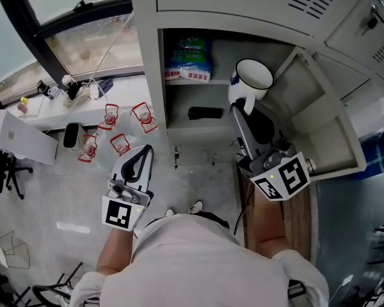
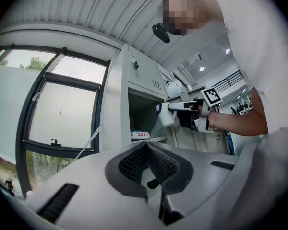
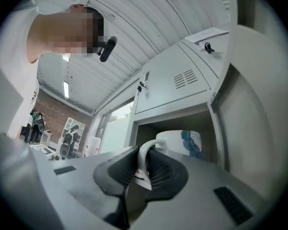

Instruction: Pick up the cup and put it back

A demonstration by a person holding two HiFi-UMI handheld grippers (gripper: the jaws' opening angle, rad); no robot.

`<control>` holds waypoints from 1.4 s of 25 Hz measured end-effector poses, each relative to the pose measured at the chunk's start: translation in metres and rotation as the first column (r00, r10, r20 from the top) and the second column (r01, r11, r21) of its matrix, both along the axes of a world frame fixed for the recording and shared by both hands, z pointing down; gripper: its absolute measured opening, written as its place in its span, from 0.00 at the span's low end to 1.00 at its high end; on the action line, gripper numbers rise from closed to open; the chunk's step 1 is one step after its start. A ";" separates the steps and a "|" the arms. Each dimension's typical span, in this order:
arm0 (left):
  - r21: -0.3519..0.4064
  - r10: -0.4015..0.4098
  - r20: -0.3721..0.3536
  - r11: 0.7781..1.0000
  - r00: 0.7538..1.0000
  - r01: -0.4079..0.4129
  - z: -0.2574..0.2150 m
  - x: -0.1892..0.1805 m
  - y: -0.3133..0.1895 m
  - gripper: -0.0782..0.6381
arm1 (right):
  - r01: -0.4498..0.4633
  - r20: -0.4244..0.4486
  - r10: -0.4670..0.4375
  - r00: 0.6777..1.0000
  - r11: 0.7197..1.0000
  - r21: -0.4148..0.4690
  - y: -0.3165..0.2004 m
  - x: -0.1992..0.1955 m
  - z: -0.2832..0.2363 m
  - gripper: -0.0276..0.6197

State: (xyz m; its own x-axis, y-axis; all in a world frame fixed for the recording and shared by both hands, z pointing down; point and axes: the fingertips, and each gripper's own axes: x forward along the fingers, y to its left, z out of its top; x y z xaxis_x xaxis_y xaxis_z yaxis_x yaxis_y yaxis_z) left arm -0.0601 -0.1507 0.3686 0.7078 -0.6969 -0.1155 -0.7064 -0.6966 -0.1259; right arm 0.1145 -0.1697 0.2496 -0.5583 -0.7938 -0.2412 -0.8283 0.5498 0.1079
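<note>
A white cup with a blue mark hangs in the air in front of the open grey locker, level with its upper compartment. My right gripper is shut on the cup's handle. In the right gripper view the handle sits pinched between the ribbed pads, with the cup's body beyond them. The left gripper view shows the cup and the right gripper before the locker opening. My left gripper hovers low over the floor, left of the locker, its pads meeting with nothing between them.
A blue-and-white packet lies on the locker's upper shelf and a black object on the shelf below. The locker door stands open to the right. Several red-trimmed clear bags lie on the floor at left, near a white box.
</note>
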 end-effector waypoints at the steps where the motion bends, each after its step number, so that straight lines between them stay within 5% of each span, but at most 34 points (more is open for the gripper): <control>1: 0.000 0.000 0.000 1.000 1.000 0.000 0.000 -0.001 0.000 0.14 | -0.006 -0.003 0.006 1.000 1.000 0.004 0.007 0.001 0.000 0.12; 21: 0.044 0.030 -0.014 0.999 0.999 -0.029 -0.010 -0.008 0.004 0.14 | -0.173 -0.037 0.171 0.985 0.984 -0.043 0.109 0.026 0.020 0.12; 35: 0.017 0.024 0.003 1.000 1.000 -0.024 -0.003 -0.006 0.012 0.14 | -0.157 -0.042 0.155 0.987 0.987 -0.044 0.111 0.023 0.020 0.12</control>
